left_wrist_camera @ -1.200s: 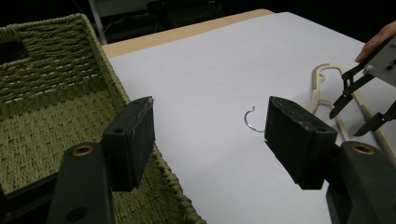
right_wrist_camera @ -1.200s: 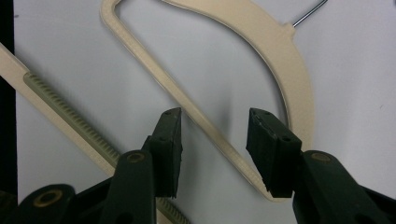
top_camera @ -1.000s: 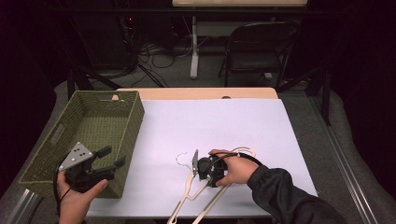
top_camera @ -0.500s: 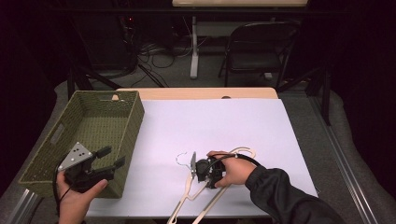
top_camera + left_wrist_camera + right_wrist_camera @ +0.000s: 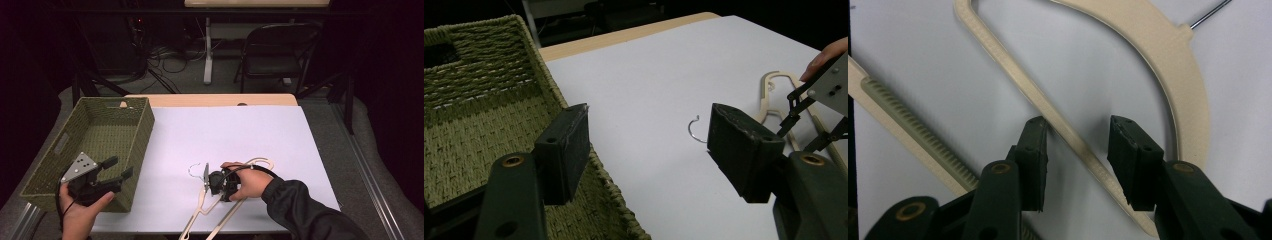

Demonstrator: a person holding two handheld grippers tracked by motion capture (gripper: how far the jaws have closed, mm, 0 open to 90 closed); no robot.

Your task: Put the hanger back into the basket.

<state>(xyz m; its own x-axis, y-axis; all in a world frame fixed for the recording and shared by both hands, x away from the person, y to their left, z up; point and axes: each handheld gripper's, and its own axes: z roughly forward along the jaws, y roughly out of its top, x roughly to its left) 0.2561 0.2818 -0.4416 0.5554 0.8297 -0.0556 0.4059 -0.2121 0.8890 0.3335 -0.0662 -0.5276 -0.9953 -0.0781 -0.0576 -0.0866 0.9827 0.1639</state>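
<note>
Hangers (image 5: pixel 227 210): two; basket (image 5: pixel 107 131): one.

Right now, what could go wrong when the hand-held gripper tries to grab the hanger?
1. The right hand-held gripper is open astride a thin bar of the cream hanger; the bar sits nearer one jaw, so it might slip or twist on closing.
2. A second hanger lies close beside it and might get dragged along.
3. The metal hook might snag the woven basket.
</note>
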